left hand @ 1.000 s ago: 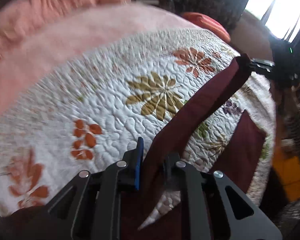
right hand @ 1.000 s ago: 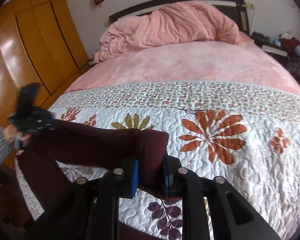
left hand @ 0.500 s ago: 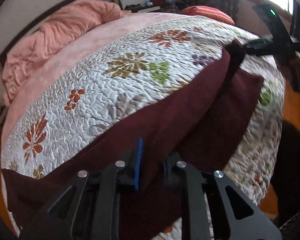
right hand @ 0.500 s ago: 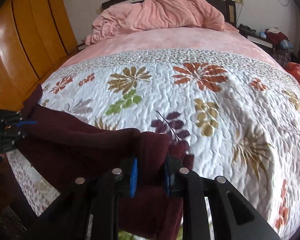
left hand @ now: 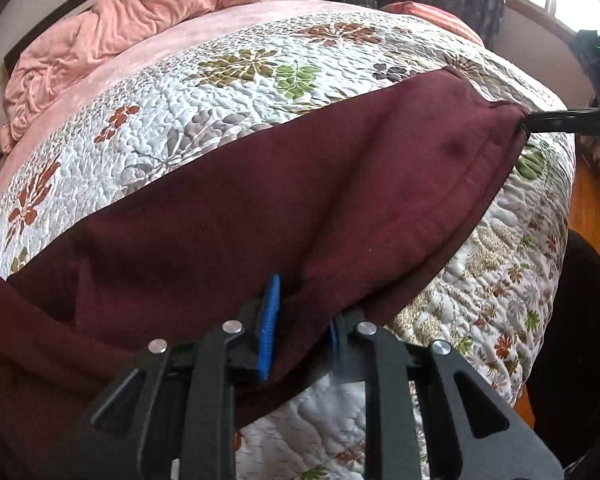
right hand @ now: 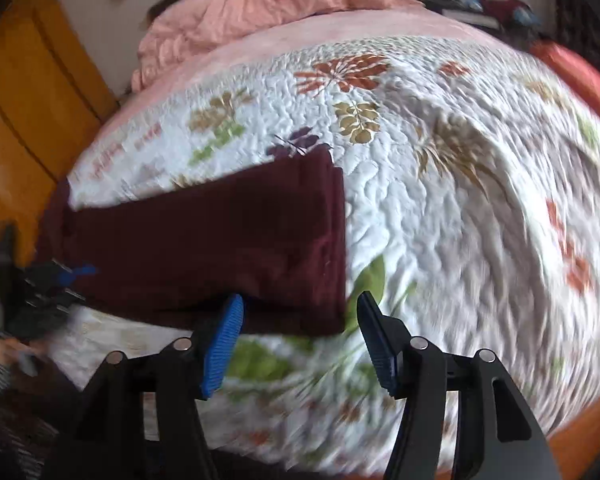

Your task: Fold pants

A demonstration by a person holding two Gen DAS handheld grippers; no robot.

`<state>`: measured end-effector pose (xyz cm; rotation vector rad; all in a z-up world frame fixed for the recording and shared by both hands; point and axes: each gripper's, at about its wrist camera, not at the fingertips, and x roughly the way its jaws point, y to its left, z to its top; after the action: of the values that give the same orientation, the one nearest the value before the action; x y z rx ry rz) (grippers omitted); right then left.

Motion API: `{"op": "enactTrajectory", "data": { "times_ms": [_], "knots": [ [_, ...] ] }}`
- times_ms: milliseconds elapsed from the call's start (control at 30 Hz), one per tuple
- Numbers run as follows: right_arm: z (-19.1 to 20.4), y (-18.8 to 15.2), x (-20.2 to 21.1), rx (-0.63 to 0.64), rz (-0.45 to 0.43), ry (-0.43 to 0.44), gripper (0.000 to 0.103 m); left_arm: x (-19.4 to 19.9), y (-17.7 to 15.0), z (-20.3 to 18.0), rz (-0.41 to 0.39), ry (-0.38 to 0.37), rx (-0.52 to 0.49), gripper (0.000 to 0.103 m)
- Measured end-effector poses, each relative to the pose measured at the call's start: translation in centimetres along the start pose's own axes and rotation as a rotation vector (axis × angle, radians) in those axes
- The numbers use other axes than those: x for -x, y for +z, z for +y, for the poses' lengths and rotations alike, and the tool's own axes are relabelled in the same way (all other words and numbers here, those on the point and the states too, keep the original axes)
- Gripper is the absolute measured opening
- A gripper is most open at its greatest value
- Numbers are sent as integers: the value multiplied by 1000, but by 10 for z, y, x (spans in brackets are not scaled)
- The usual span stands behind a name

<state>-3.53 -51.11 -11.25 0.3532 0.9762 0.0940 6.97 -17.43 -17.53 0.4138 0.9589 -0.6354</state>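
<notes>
Floral quilt [left hand: 228, 92] on bed — pink duvet [left hand: 132, 28], orange wardrobe [right hand: 28, 92].

Your left gripper [left hand: 300, 320] is clamped on the near edge of the pants [left hand: 260, 208], blue pads [left hand: 269, 320] pinching a fold. Pants lie stretched across the quilt [left hand: 228, 92], far corner meeting the right gripper [left hand: 540, 118] at the bed's right edge. Pink blanket [left hand: 132, 28] bunched at the headboard.
</notes>
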Motion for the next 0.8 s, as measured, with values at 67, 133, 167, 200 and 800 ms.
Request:
{"op": "enactTrajectory", "data": {
  "times_ms": [67,133,167,200,800],
  "knots": [
    [0,-4,15,-70,-18,87,60,-1,3,4,5,-9,21,20],
    [4,-6,17,-157,-6,198,61,-2,4,5,9,-13,40,21],
    [6,-6,13,-202,10,254,61,-1,5,6,9,-16,50,21],
    [8,-7,5,-255,28,309,61,-1,5,7,10,-21,66,21],
    [-7,18,-25,-462,-10,293,12,9,9,22,-11,-91,189,23]
  ]
}}
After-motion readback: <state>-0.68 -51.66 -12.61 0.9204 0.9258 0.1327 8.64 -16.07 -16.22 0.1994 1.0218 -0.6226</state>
